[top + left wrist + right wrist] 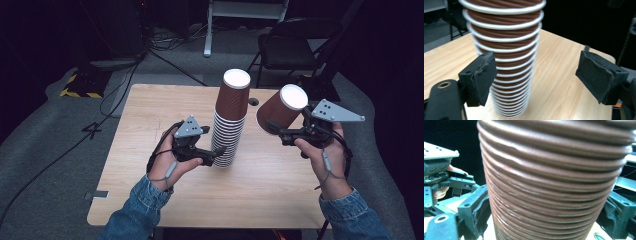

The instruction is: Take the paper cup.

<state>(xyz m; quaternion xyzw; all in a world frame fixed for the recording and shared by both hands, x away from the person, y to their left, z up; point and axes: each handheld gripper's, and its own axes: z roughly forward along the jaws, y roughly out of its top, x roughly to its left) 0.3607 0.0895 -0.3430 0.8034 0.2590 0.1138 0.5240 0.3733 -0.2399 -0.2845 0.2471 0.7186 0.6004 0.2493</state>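
Nearest the camera in the high view, two denim sleeves are coming in from the bottom edge, each hand carrying a gripper over the wooden tabletop (150, 200).

The left gripper (216, 153) is sitting low, close to the tabletop, pointing at the base of the stack of brown ribbed paper cups (227, 135). In the left gripper view its jaws are standing wide; the stack (506, 65) is standing between them, nearer the left pad, and the pads are not pressing on it. Whether the left pad is brushing the rims cannot be told.

The stack is standing upside down near the middle of the tabletop, white rims piled one over another, with the white bottom of the top cup facing up.

The right gripper (272, 125) is hanging higher, to the right of the stack, and is holding a single brown cup (281, 112) clear of the tabletop. The single cup is tilting, its white bottom facing up and to the right, its body near the upper part of the stack but apart from it. In the right gripper view the ribbed wall of this cup (554, 182) is sitting between the two jaws, which are clamping it at its sides.

Beyond the tabletop a folding chair (292, 47) is standing on grey floor (45, 150), and cables are trailing across the floor at the far left.
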